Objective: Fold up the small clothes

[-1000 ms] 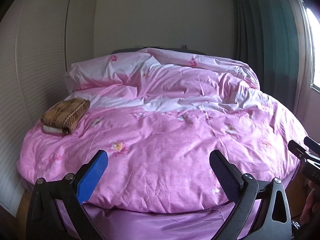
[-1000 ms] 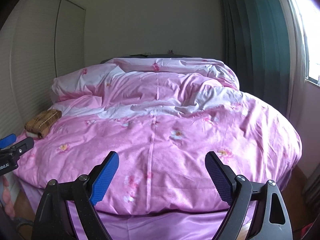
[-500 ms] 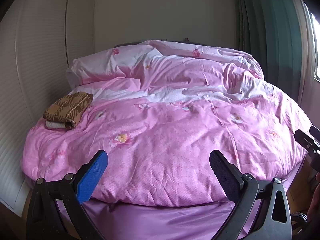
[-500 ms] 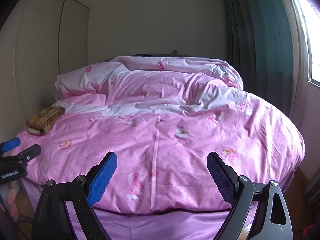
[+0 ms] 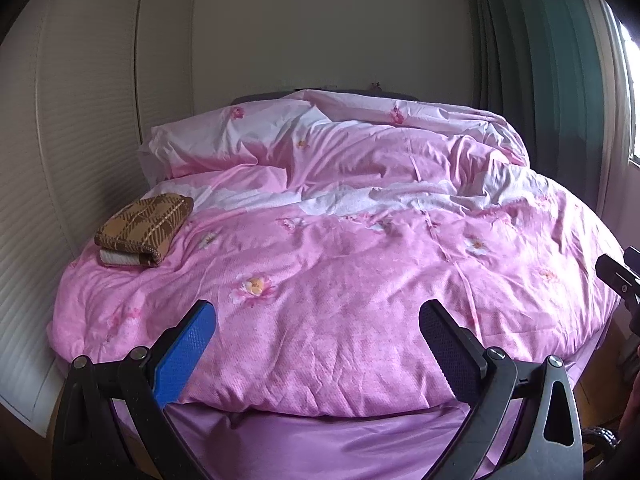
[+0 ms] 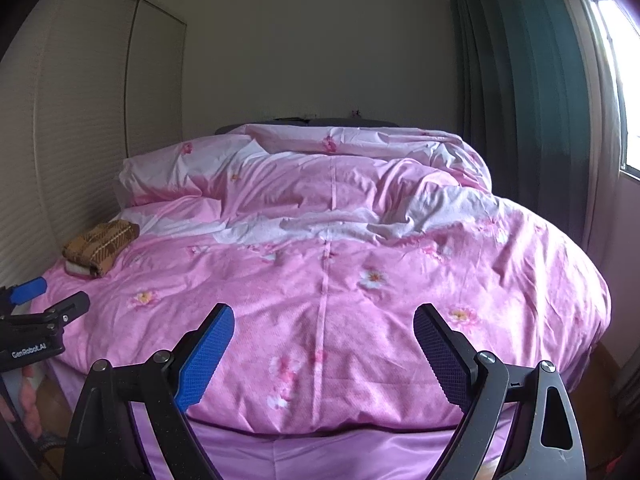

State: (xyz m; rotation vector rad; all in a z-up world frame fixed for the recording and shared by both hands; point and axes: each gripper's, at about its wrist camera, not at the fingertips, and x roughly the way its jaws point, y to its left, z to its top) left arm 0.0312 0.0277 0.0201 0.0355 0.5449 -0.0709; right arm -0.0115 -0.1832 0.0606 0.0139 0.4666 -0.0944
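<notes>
A rumpled pink floral duvet (image 5: 340, 280) covers the bed to its foot edge, a white louvred wardrobe (image 5: 80, 140) tight along its left side and teal curtains (image 5: 540, 80) by the far right corner. A folded brown plaid garment (image 5: 140, 228) rests near the left edge. Left gripper (image 5: 318, 332) and right gripper (image 6: 324, 332) hover off the foot edge, jaws spread wide, holding nothing

Brown plaid garment (image 5: 144, 226); pink floral duvet (image 5: 340, 280).
</notes>
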